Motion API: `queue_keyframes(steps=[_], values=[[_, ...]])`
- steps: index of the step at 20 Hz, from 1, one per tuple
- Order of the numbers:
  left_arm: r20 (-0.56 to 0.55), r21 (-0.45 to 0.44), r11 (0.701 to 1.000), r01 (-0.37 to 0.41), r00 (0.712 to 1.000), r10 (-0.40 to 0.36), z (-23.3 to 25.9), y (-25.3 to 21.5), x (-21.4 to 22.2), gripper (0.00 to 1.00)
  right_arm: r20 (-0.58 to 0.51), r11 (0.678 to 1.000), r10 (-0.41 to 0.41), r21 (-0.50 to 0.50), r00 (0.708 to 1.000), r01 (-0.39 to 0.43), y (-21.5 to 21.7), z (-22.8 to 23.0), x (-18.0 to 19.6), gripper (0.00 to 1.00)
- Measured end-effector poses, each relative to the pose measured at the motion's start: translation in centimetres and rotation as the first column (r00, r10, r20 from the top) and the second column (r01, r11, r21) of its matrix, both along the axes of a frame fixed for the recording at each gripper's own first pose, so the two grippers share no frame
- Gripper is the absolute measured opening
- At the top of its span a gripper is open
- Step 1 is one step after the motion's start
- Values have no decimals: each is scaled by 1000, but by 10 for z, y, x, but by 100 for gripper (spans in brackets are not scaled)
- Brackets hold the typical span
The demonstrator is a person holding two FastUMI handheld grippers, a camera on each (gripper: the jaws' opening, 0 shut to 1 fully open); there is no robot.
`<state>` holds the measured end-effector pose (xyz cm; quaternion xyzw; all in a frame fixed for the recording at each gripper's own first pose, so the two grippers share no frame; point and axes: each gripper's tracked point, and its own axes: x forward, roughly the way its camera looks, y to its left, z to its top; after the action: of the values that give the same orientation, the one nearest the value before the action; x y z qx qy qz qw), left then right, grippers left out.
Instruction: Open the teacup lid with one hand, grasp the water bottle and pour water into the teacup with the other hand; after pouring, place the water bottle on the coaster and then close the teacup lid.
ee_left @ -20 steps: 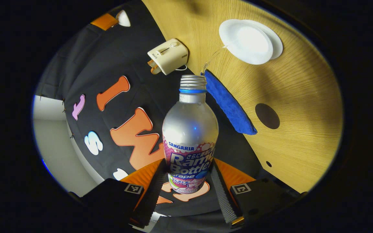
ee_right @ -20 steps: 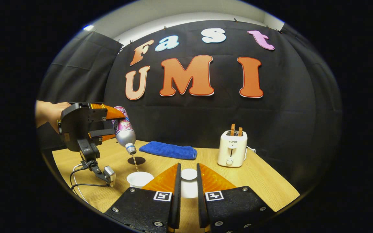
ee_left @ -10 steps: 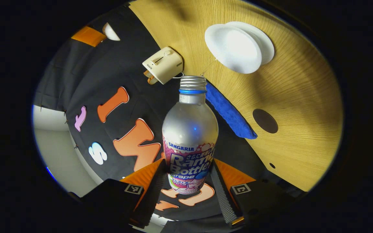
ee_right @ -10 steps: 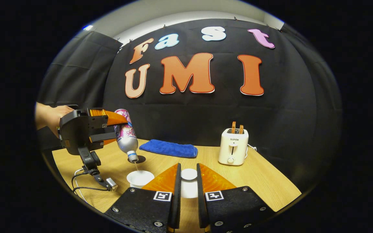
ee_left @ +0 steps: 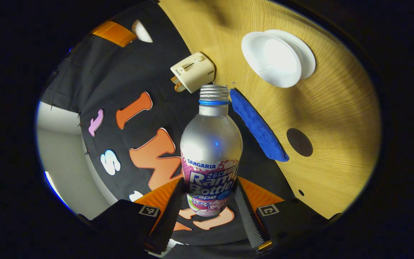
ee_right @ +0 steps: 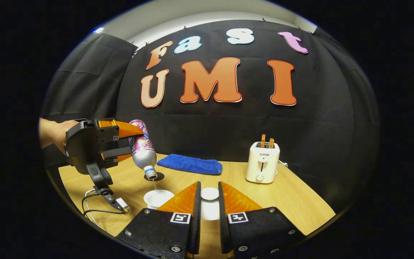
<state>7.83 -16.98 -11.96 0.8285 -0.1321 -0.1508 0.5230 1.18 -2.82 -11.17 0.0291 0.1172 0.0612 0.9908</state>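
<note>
A silver water bottle [ee_left: 210, 144] with a pink label and no cap is clamped between the fingers of my left gripper [ee_left: 208, 187]. In the right gripper view a hand holds that left gripper [ee_right: 131, 142], and the bottle [ee_right: 143, 153] tilts neck-down above the open white teacup [ee_right: 157, 198]. Only a faint trickle falls from its mouth. The teacup [ee_left: 270, 59] stands on a white saucer. The dark round coaster [ee_left: 299, 142] lies bare on the table, and the same coaster [ee_right: 156, 177] sits behind the bottle's mouth. My right gripper [ee_right: 208, 184] is shut on the white teacup lid [ee_right: 210, 194], held beside the cup.
A blue folded towel [ee_right: 189, 164] lies along the table's back edge, and a cream toaster [ee_right: 262, 163] with two slices stands at the back right. A cable [ee_right: 95, 208] hangs from the left gripper onto the wooden table [ee_right: 286, 201] near its left edge.
The bottle has dropped lower and shifted slightly right over the cup. The clear stream seen a second ago has thinned to a faint trickle. The right gripper and lid have stayed put.
</note>
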Motion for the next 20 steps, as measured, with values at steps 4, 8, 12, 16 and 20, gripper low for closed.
queue_keyframes(steps=[4, 8, 12, 16, 20], values=[[-25, -150, 989, -9, 1000, 5, 7, 7, 2, 83, -4, 1000, 9, 6, 1000, -9, 7, 2, 4, 23], [-72, -305, 950, -69, 996, 49, 13, 26, 8, 84, -17, 1000, 26, -3, 1000, -26, 17, 2, 9, 23], [-99, -556, 823, -116, 992, 72, 41, 42, 16, 83, -11, 999, 46, -9, 999, -47, 29, 10, 16, 23], [-123, -740, 660, -129, 991, 55, 53, 44, 19, 83, 3, 998, 59, -11, 998, -59, 39, 19, 25, 23], [-168, -872, 461, -164, 985, 33, 56, 43, 30, 83, 20, 997, 74, 4, 997, -74, 52, 27, 32, 23]])
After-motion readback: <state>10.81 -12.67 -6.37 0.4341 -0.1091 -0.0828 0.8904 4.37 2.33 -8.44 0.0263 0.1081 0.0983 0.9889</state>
